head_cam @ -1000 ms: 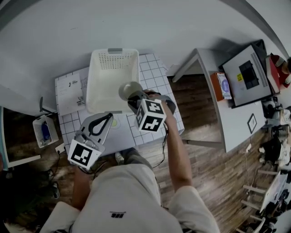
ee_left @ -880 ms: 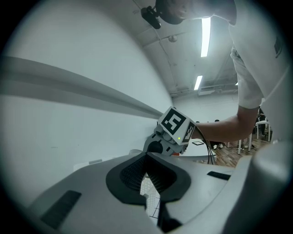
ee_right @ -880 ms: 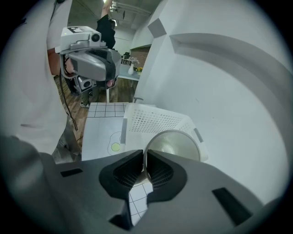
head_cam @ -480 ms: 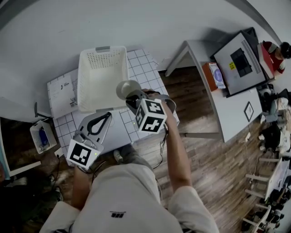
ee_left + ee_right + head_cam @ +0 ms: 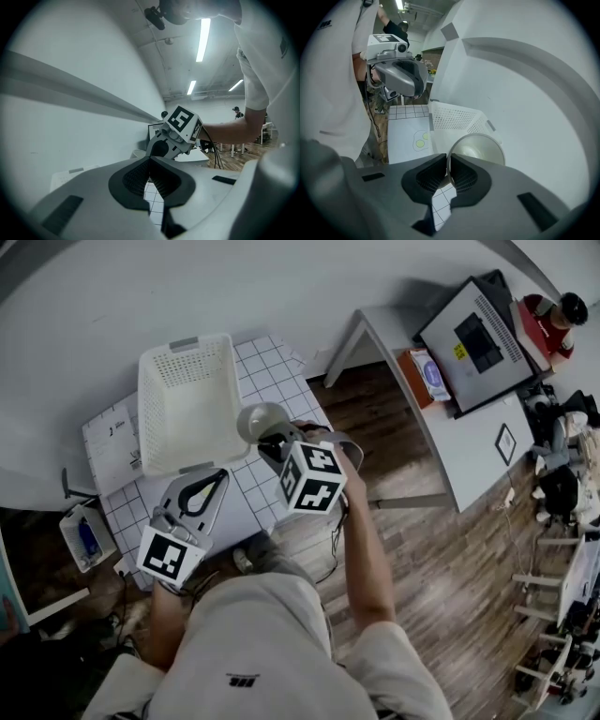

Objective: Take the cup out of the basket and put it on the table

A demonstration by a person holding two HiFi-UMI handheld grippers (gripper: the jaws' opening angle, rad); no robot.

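A pale grey cup [image 5: 261,420] hangs in the air just right of the white perforated basket [image 5: 186,401], over the gridded table [image 5: 251,482]. My right gripper [image 5: 273,440] is shut on the cup's rim. In the right gripper view the rim sits pinched between the dark pads [image 5: 461,174] and the cup [image 5: 480,149] opens upward, with the basket [image 5: 454,119] behind it. My left gripper [image 5: 222,475] hovers near the table's front, before the basket. Its fingertips meet with nothing between them in the left gripper view [image 5: 150,159]. The basket looks empty.
A printed sheet [image 5: 109,432] lies left of the basket, and a sheet with yellow-green circles [image 5: 420,139] lies on the table. A grey desk with a monitor [image 5: 473,334] stands to the right across wooden floor. A small bin [image 5: 81,536] sits on the floor at left.
The right gripper has carried the cup rightward, from over the basket's right front corner to clear of its side. The left gripper has shifted toward the table's front edge.
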